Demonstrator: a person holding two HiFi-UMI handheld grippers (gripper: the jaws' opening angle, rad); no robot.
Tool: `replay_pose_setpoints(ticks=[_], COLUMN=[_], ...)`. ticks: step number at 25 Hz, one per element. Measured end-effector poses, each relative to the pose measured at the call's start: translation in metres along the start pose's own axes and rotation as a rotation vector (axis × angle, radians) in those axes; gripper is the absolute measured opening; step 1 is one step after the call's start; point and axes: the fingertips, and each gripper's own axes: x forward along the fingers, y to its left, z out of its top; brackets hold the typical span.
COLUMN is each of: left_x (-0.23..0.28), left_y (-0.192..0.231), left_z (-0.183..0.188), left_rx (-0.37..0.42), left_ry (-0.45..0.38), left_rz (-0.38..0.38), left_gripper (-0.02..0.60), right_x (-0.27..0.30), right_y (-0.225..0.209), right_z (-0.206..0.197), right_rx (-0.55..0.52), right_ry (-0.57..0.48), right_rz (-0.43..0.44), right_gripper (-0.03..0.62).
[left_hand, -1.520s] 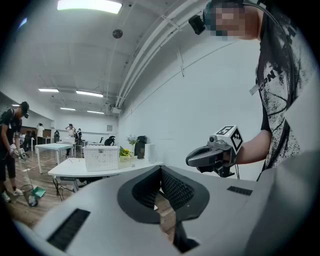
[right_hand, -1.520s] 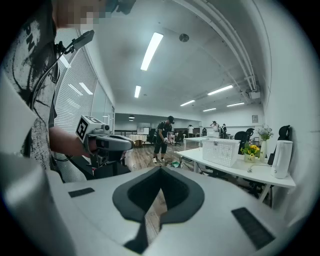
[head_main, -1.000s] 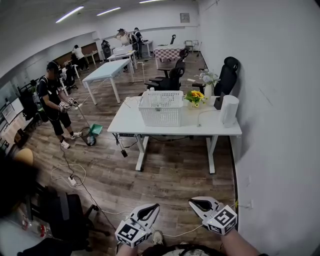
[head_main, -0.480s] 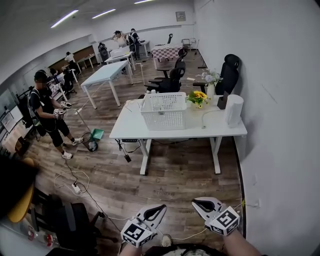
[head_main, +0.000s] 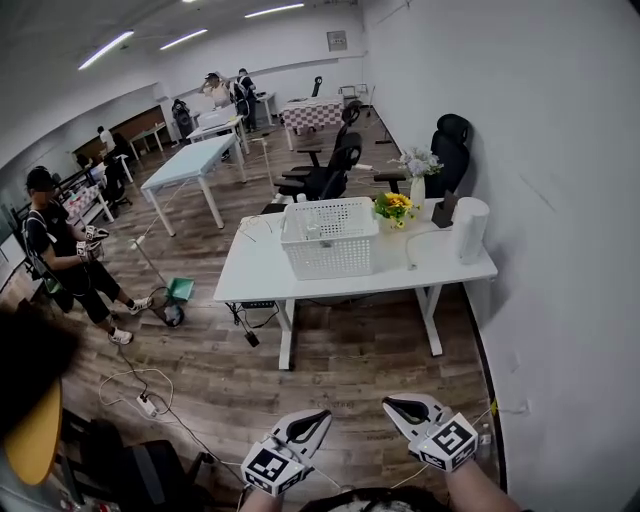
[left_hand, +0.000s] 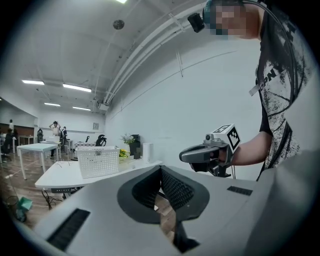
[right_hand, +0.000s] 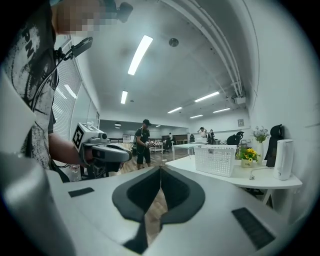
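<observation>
Open floor (head_main: 350, 370) ahead; table (head_main: 300, 285) with basket (head_main: 330, 240) well beyond

**Changes logged: views swing, sweeping person shifts**

Head view:
- The person with broom (head_main: 62, 262) now stands lower in the picture and nearer its left edge.
- The worktop (head_main: 262, 278) and the white basket (head_main: 328, 238) sit a little lower in frame.
- The yellow rounded shape (head_main: 30, 445) at lower left shows larger.

Left gripper view:
- The person with broom is no longer in sight.
- The green dustpan (left_hand: 22, 204) has slid lower, toward the left edge.
- The ceiling strip light (left_hand: 120, 1) is now almost cut off at the top.

Right gripper view:
- The person with broom (right_hand: 143, 145) appears further left, now close beside the left gripper (right_hand: 125, 153) in the picture.
- The white basket (right_hand: 216, 160) has shifted slightly left.
</observation>
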Motion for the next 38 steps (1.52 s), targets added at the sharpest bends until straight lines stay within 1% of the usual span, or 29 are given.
replay_pose_setpoints(ticks=[7,12,16,19,23,27,31,33,36,38], left_x=[-0.013,-0.013,-0.007,0.002,0.022,0.048,0.083,0.102,0.131,0.150], left_y=[0.043,0.061,0.070,0.083,0.104,0.129,0.151,0.162,0.178,0.187], left_z=[-0.017,-0.028,-0.038,-0.043,-0.038,-0.036,-0.020,-0.015,-0.016,-0.006], left_rx=[-0.033,-0.075,-0.092,-0.093,-0.096,-0.105,-0.099,-0.091,-0.087,-0.081], left_ry=[-0.005,-0.015,-0.007,0.002,0.001,0.026,0.021,0.030,0.052,0.046], left_rz=[-0.018,-0.012,-0.014,0.001,0.021,0.044,0.063,0.078,0.097,0.104], left_gripper=[0.011,0.011,0.011,0.011,0.011,0.011,0.011,0.011,0.011,0.011], right_x=[0.044,0.063,0.077,0.091,0.112,0.136,0.155,0.163,0.173,0.178], right_y=[0.007,0.007,0.001,-0.008,-0.032,-0.059,-0.096,-0.115,-0.144,-0.163], right_z=[0.002,0.002,-0.002,-0.006,-0.010,-0.006,0.004,0.007,0.011,0.013], right_rx=[-0.017,-0.028,-0.024,-0.023,-0.020,-0.036,-0.026,-0.024,-0.029,-0.037], right_ry=[0.019,0.045,0.064,0.078,0.085,0.086,0.072,0.064,0.058,0.054], right_rz=[-0.025,-0.012,0.005,0.028,0.056,0.107,0.142,0.159,0.186,0.200], right_gripper=[0.021,0.021,0.021,0.021,0.021,0.021,0.021,0.021,0.021,0.021])
